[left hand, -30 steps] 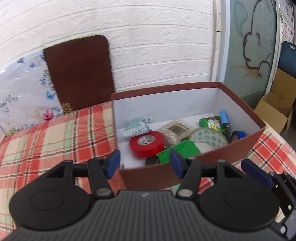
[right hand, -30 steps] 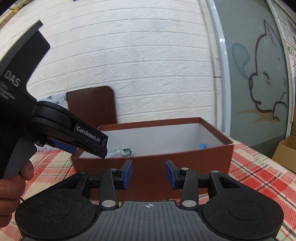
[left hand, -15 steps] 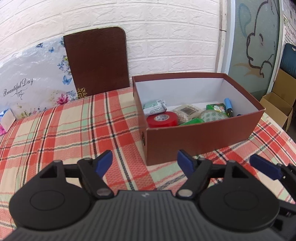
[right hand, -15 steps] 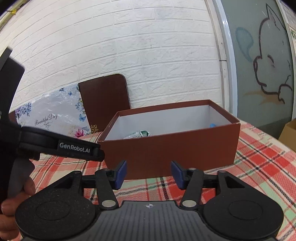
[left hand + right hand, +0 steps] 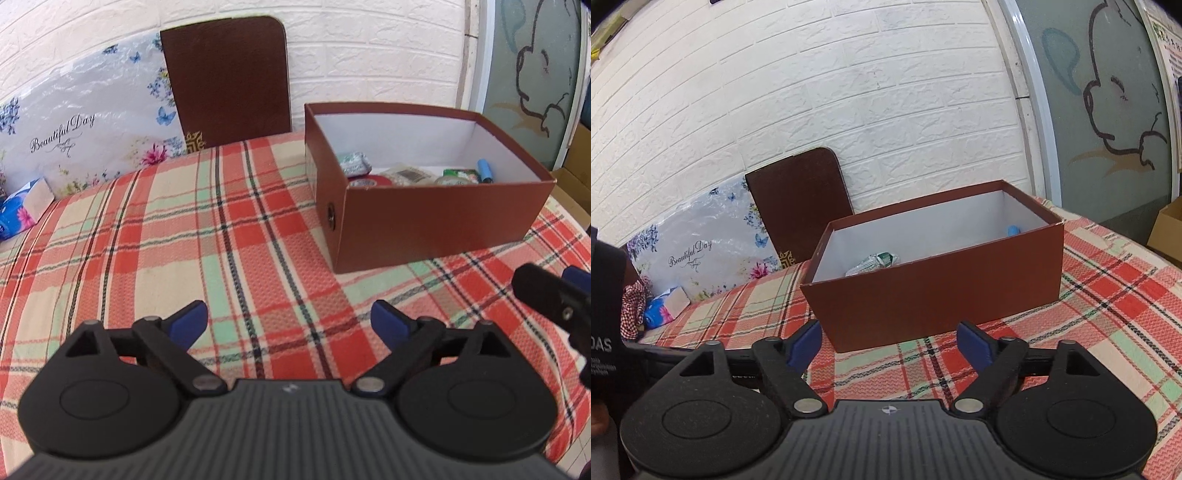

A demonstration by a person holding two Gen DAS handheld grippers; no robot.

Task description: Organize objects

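Box (image 5: 436,225), brown, near tabletop's far-right corner: red tape roll (image 5: 373,181), packets, blue marker (image 5: 484,170) inside. Left gripper (image 5: 288,319) & right gripper (image 5: 889,341) just opened wide, empty, angled down over cloth.

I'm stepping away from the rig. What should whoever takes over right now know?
Left gripper: open, empty, jaws just widened, over bare tablecloth.
Right gripper: open, empty, jaws just widened, facing the brown box.
Box holds red tape, a clear tape roll, a blue marker, packets.
Done: those items are boxed.
Left: lid leans on the wall; box is uncovered. A tissue pack sits at the table's far left.
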